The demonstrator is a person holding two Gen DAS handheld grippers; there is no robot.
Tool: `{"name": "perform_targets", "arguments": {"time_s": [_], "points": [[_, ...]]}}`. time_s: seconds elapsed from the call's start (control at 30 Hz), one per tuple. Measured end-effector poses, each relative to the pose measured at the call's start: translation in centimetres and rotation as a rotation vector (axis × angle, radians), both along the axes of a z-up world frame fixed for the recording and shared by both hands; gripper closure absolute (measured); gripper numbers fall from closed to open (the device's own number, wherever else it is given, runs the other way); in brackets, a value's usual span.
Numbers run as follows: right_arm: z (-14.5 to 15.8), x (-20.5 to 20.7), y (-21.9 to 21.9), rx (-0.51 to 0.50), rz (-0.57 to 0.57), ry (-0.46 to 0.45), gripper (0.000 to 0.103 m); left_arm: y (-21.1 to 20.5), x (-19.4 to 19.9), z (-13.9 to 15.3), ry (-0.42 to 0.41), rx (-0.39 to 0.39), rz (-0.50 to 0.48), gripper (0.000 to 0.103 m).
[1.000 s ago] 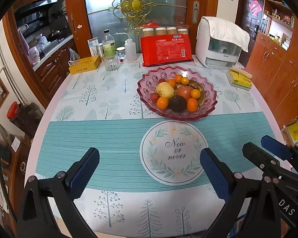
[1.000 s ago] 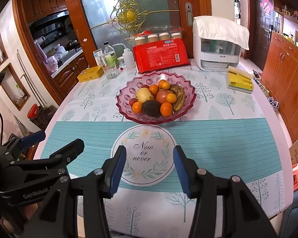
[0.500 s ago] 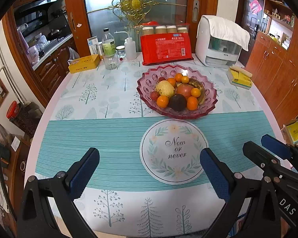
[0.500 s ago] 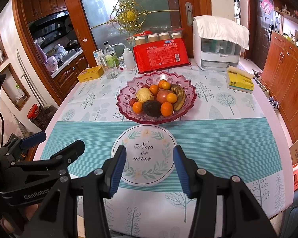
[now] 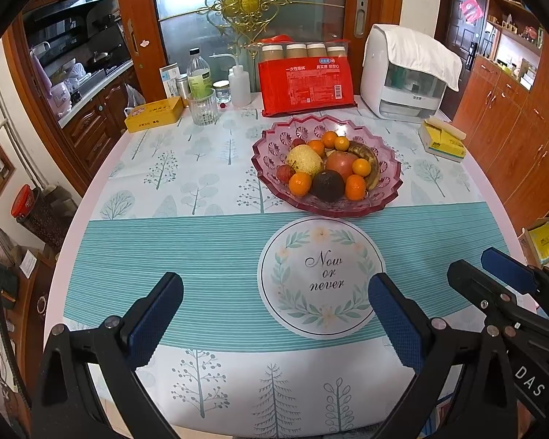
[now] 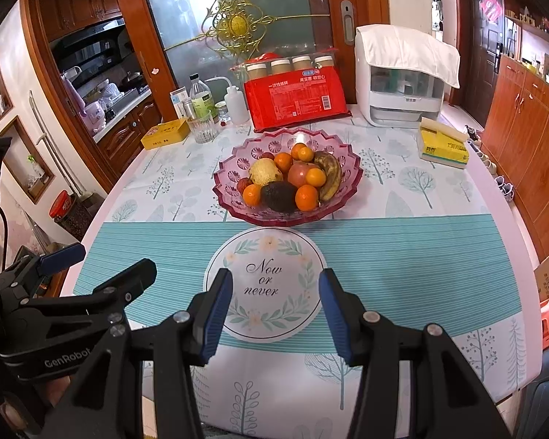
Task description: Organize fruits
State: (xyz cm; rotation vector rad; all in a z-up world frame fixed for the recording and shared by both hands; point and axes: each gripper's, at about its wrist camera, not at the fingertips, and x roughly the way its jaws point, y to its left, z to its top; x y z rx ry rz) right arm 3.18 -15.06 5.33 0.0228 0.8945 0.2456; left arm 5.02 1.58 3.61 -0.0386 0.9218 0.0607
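Note:
A pink glass fruit bowl (image 5: 388, 186) (image 6: 234, 172) stands mid-table, holding several oranges, a yellow pear (image 5: 305, 157), an apple (image 5: 342, 162), a dark avocado (image 5: 327, 184) (image 6: 279, 195) and a browned banana (image 6: 329, 172). In front of it lies a round "Now or never" mat (image 5: 322, 274) (image 6: 267, 281). My left gripper (image 5: 274, 303) hangs wide open over the table's near edge, nothing between its blue pads. My right gripper (image 6: 274, 292) hovers over the mat, open to a narrower gap and empty. Each gripper shows at the side of the other's view.
Along the far edge stand a red packet of paper cups (image 5: 307, 82), a white appliance under a towel (image 5: 408, 73), a glass (image 5: 203, 109), bottles, a yellow tin (image 5: 153, 113) and a yellow tissue pack (image 5: 443, 141). Wooden cabinets line the right side.

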Motion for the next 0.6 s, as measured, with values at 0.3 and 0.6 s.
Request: {"name": "perform_targets", "arguments": {"time_s": [0.3,0.6], "points": [[-0.22,0.05,0.18,0.0,0.001,0.003,0.053,0.15,0.22,-0.11,0.006,-0.004,0.0,0.002],[-0.71,0.03,0.46,0.0,-0.001,0.012,0.053,0.61,0.92,-0.76,0.029,-0.012,0.005,0.002]]}}
